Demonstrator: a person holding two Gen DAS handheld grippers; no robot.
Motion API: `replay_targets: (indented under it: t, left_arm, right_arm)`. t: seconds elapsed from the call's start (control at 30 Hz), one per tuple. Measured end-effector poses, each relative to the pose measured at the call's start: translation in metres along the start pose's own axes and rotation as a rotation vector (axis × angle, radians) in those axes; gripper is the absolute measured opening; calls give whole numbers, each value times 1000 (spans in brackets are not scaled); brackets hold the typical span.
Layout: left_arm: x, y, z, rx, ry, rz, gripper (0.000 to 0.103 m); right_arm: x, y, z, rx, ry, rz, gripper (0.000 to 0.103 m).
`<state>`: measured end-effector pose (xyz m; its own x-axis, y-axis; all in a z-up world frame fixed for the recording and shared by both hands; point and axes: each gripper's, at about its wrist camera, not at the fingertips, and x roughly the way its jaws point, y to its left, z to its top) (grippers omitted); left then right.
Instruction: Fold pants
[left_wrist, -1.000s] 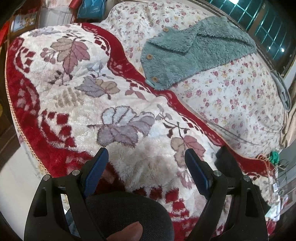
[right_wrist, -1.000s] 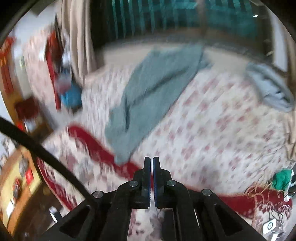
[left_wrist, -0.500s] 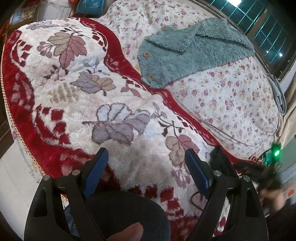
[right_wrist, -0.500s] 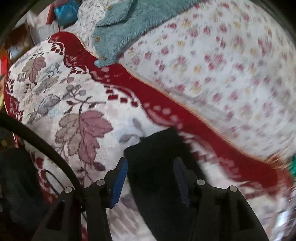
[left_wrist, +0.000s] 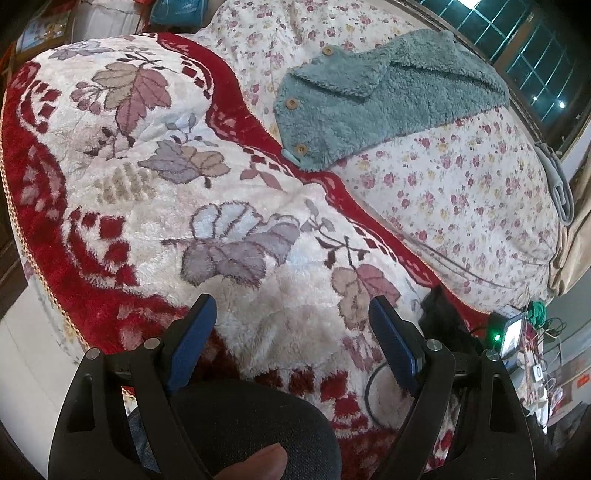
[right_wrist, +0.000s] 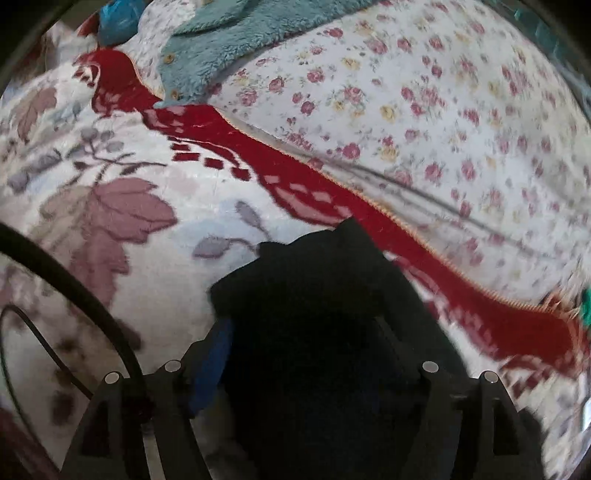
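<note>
Reaching over the black pants (right_wrist: 317, 295), the right gripper (right_wrist: 303, 354) has its jaws wide on either side of the bunched cloth, probably to take a first hold. Off to its left, the left gripper (left_wrist: 291, 332) waits wide and empty above the leaf-pattern blanket (left_wrist: 147, 166).

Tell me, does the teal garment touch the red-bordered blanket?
Touching. In the left wrist view the teal garment lays its buttoned corner over the red edge of the blanket.
</note>
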<state>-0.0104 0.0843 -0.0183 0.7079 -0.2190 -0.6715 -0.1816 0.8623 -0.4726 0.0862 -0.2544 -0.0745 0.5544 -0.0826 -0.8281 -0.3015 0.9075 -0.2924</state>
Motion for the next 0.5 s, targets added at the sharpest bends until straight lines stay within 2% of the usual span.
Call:
replay_targets:
  t: [0.13, 0.2, 0.27, 0.33, 0.37, 0.4, 0.47, 0.5]
  left_arm:
    - [1, 0, 0, 3, 0, 3, 85]
    - [1, 1, -1, 3, 1, 4, 85]
    - [2, 1, -1, 2, 0, 4, 85]
    - [4, 1, -2, 0, 2, 6, 85]
    - [4, 2, -3, 0, 2, 6, 85]
    - [5, 2, -4, 0, 3, 6, 85]
    - [5, 2, -4, -1, 3, 4, 85]
    - [5, 2, -4, -3, 4, 3, 85]
  right_arm:
    - [1, 1, -7, -43, -40, -54, 75]
    - [8, -9, -3, -23, -37, -122, 84]
    - [20, -28, 1, 66, -12, -177, 84]
    - [32, -46, 4, 186, 33, -129, 84]
    - [37, -55, 8, 248, 55, -75, 76]
    - [37, -59, 11, 286, 54, -34, 52]
    - [32, -73, 16, 380, 48, 46, 31]
    - [30, -82, 15, 433, 47, 81, 24]
